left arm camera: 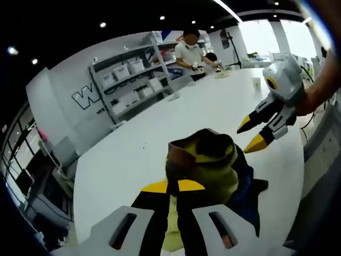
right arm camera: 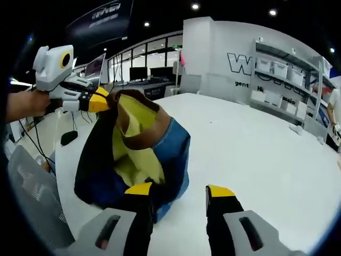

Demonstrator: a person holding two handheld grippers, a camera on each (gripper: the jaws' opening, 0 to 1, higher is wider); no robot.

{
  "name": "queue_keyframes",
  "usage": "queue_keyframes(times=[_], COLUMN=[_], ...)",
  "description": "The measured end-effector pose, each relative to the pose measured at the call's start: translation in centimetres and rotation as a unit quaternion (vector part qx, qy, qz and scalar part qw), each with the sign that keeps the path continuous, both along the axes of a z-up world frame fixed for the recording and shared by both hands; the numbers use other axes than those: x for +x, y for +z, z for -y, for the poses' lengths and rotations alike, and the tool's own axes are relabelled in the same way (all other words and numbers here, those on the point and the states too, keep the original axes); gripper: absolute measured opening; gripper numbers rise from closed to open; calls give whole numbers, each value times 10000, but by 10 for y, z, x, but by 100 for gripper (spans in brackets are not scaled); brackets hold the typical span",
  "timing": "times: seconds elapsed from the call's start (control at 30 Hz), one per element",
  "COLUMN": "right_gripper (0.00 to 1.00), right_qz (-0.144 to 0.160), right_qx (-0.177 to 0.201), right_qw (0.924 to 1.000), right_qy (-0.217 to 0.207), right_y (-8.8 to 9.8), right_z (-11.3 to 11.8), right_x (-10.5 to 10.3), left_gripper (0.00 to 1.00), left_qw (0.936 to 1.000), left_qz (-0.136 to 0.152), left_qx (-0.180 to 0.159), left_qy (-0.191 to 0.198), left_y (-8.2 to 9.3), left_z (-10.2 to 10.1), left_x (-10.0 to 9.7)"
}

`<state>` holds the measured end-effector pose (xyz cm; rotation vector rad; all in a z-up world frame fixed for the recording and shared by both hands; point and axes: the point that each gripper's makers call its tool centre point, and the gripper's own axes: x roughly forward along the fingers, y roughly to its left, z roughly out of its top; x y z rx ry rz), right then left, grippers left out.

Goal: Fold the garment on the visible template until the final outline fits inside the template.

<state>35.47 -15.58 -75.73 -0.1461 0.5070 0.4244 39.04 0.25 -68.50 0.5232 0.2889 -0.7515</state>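
**Garment lifted by one edge, right gripper free**

While the left gripper pinches the garment by its brown collar band, the cloth hangs in a crumpled heap with its lower part resting on the white table. My reading is that the lift is meant to let the fabric drop open so its edges can be found before any fold. In the left gripper view the same gripper has its yellow-tipped jaws drawn together with cloth between them, so it is gripping the garment. The right gripper stands with its jaws apart and nothing between them, its left jaw just against the blue cloth, the other over bare table; in the left gripper view it hovers beside the heap, apart from it. It looks placed to take a second hold.

The garment shows blue denim outside, yellow-green lining inside and a brown band at the top. Bunched as it is, its long axis runs roughly from the table up to the pinched band, which points up and toward the left gripper. Which end is collar or hem I cannot tell for sure. No template outline is visible on the table near the cloth, so the fold seems not yet begun.
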Motion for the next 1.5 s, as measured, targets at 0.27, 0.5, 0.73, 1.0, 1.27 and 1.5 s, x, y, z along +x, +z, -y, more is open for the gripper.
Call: queue_keyframes(times=[0.27,0.5,0.73,1.0,1.27,1.5], right_gripper=[32,27,8,0,0,0], right_qz=[129,281,33,76,399,578], right_qx=[-54,-148,-98,-18,48,76], right_qw=[9995,9964,9947,9946,9931,9923], right_qy=[288,787,1021,1034,1101,1089], right_y=[8,15,10,21,49,63], right_z=[-15,-33,-42,-43,-47,-50], right_x=[27,39,37,25,11,10], left_gripper=[6,6,6,6,6,6], left_qw=[10000,10000,10000,9999,9997,9993], left_qz=[-22,-65,-94,-90,-35,-89], left_qx=[18,5,-25,-43,25,82], left_qy=[21,-51,-23,17,233,366], left_y=[0,-2,-4,-1,1,-5], left_z=[-11,-11,-17,-31,-58,-71], left_x=[-3,-7,-9,-10,-5,-5])
